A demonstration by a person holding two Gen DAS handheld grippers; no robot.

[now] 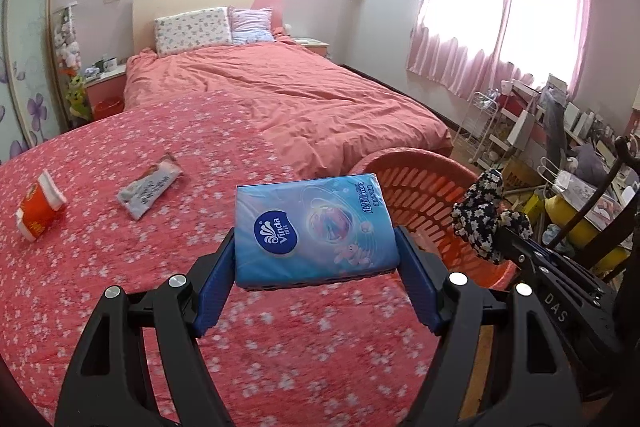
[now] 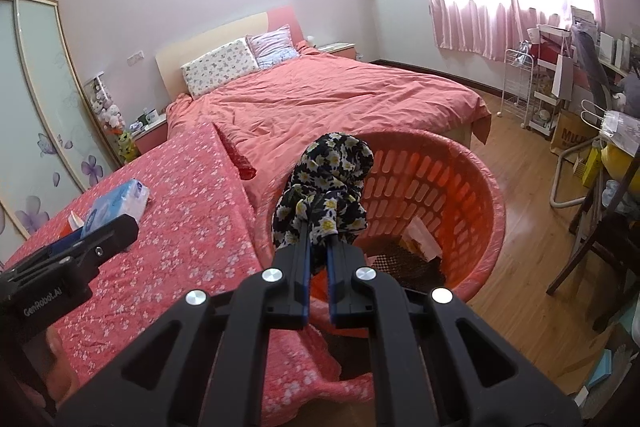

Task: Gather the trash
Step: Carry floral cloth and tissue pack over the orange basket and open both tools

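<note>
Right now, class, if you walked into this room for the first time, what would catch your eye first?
The blue tissue pack clamped between the left gripper, held above the flowered red cloth. Next, the dark flowered fabric pinched in the right gripper over the orange basket beside the table. Behind both lies the bed with its pink cover.

Your basket (image 2: 476, 163) mouth's half blocked by that floral cloth (image 2: 328, 183); plenty of open tabletop (image 1: 120, 267) on your left though.
</note>
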